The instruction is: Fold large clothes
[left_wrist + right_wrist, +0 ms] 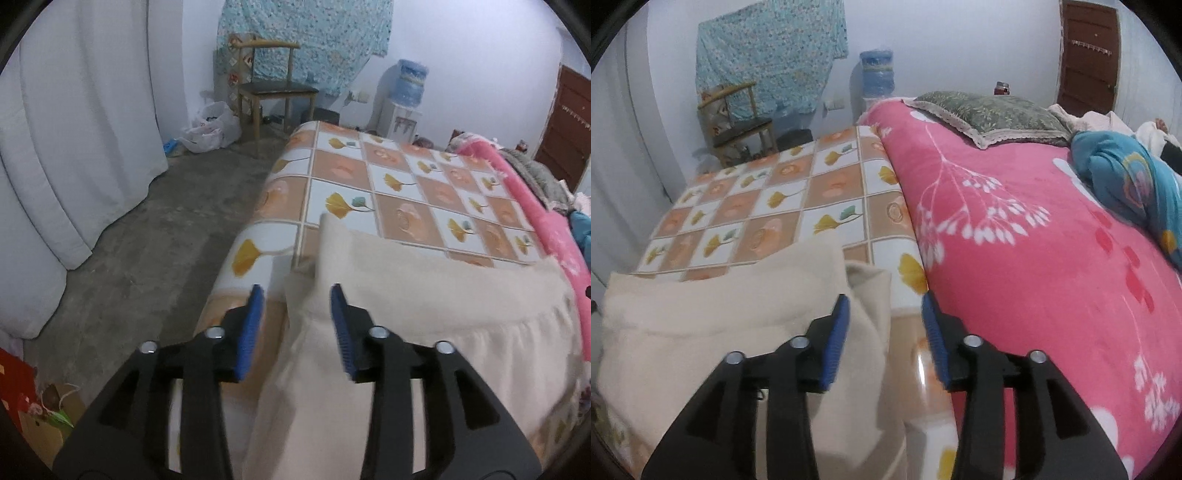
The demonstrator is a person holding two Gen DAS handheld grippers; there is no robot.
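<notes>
Two tools in play, both w/ jaws apart & nothing pinched. The left tool (297, 295) hovers over the left corner of the cream garment (424, 295); cloth lies under & between the blue pads (255, 325) but isn't pressed. The right tool (886, 306) sits at the garment's right corner (864, 295), left pad over the cloth, right pad over the bare tiled cover (768, 206).

Garment lies across the near end of the tile-print surface, a bed or low counter (can't tell which), w/ its lower part draping over the front edge; one upturned flap at each top corner.

Doing the step well, prob. a regrip for the next fold:
- Take both corners at matching spots so the fold line runs straight.
- Bite deep enough to catch all layers; fabric looks thick & fleecy, a shallow pinch may slip.
- Right tool needs to shift left, else it grabs the cover, not the cloth.
- Lift both sides together, keep the cloth taut betw. them.

Counts: 1 cream garment, 2 tools, 1 pink blanket (1015, 258), 1 grey-green pillow (993, 114), 1 blue bundle (1126, 184), 1 wooden chair (275, 88), 1 water dispenser (408, 92), 1 white bag (212, 127) on the floor.
</notes>
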